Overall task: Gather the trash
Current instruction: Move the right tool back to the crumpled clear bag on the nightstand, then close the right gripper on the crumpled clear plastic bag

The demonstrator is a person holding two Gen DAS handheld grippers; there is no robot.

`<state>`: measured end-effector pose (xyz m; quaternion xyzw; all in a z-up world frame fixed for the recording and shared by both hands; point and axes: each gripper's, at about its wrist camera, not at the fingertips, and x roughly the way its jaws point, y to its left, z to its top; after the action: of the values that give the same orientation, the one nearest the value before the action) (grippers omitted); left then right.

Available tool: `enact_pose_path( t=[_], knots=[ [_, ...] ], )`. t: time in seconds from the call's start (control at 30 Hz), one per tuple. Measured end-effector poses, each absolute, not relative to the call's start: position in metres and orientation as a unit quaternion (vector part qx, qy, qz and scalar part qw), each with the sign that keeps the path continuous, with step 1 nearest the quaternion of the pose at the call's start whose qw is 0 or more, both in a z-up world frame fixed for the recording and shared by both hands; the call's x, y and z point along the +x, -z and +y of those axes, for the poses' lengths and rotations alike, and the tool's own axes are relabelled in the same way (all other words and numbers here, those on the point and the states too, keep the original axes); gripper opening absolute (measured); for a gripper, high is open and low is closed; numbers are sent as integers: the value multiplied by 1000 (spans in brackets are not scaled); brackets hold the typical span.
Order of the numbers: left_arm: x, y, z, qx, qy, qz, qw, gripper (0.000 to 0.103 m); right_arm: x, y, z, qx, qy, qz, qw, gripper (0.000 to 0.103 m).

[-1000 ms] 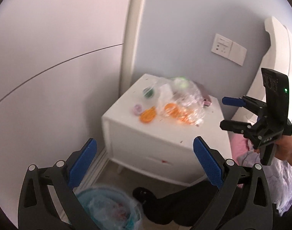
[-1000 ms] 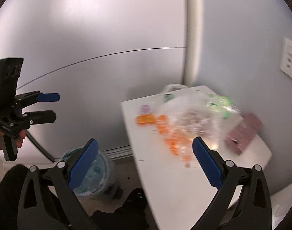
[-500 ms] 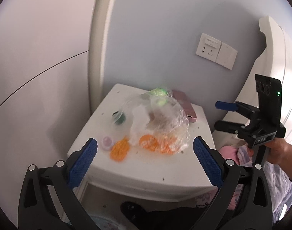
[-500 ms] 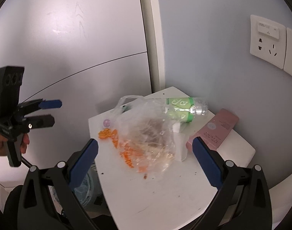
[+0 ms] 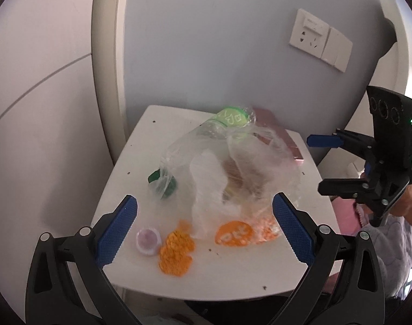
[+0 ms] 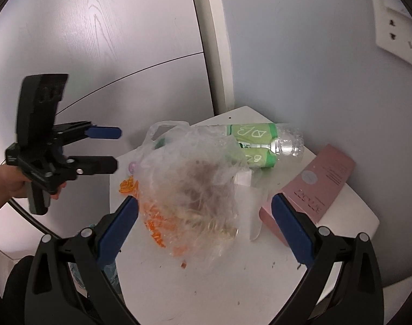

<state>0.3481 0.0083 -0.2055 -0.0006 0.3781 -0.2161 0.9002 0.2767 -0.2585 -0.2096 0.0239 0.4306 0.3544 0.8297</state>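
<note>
A crumpled clear plastic bag (image 5: pixel 233 173) (image 6: pixel 195 189) lies on the white nightstand (image 5: pixel 141 140) (image 6: pixel 260 284). A clear bottle with a green label (image 5: pixel 230 120) (image 6: pixel 262 146) lies behind it. Orange peel pieces (image 5: pixel 176 252) (image 6: pixel 128 185), an orange lid (image 5: pixel 234 234), a small pinkish cap (image 5: pixel 148 241) and a dark green cap (image 5: pixel 165 184) lie near the front edge. My left gripper (image 5: pixel 204 233) (image 6: pixel 108 149) is open and empty above the peel. My right gripper (image 6: pixel 204 230) (image 5: pixel 322 165) is open and empty, near the bag.
A pink box (image 6: pixel 316 187) (image 5: pixel 276 132) lies at the nightstand's back right. A wall socket (image 5: pixel 320 39) (image 6: pixel 395 32) is above. A bin with a blue liner (image 6: pixel 111 270) shows below the nightstand's left edge. Bedding (image 5: pixel 389 243) lies at the right.
Both grippers have moved closer to the nightstand and its trash, which now fills more of each view. Both stay open and empty.
</note>
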Motion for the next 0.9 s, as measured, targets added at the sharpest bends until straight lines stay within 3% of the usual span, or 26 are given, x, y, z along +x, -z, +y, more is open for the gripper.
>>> enact_pose_path(
  t=[0.37, 0.4, 0.43, 0.5, 0.57, 0.73, 0.9],
  knots=[
    [375, 230, 15, -33, 244, 393, 886, 96, 291, 228, -247, 37, -370, 447, 814, 95],
    [376, 232, 15, -35, 245, 393, 885, 92, 291, 229, -245, 38, -371, 448, 813, 90],
    [376, 232, 14, -34, 244, 394, 885, 85, 291, 230, -244, 39, -373, 449, 811, 74],
    [376, 233, 14, -31, 238, 395, 887, 71, 290, 231, -242, 42, -372, 452, 810, 60],
    [377, 234, 13, -30, 235, 399, 886, 65, 291, 233, -240, 47, -374, 459, 805, 55],
    [376, 234, 8, -15, 230, 399, 888, 39, 290, 233, -236, 49, -373, 461, 804, 26],
    [372, 227, 6, -12, 234, 389, 891, 20, 292, 230, -237, 52, -363, 458, 810, 11]
  ],
)
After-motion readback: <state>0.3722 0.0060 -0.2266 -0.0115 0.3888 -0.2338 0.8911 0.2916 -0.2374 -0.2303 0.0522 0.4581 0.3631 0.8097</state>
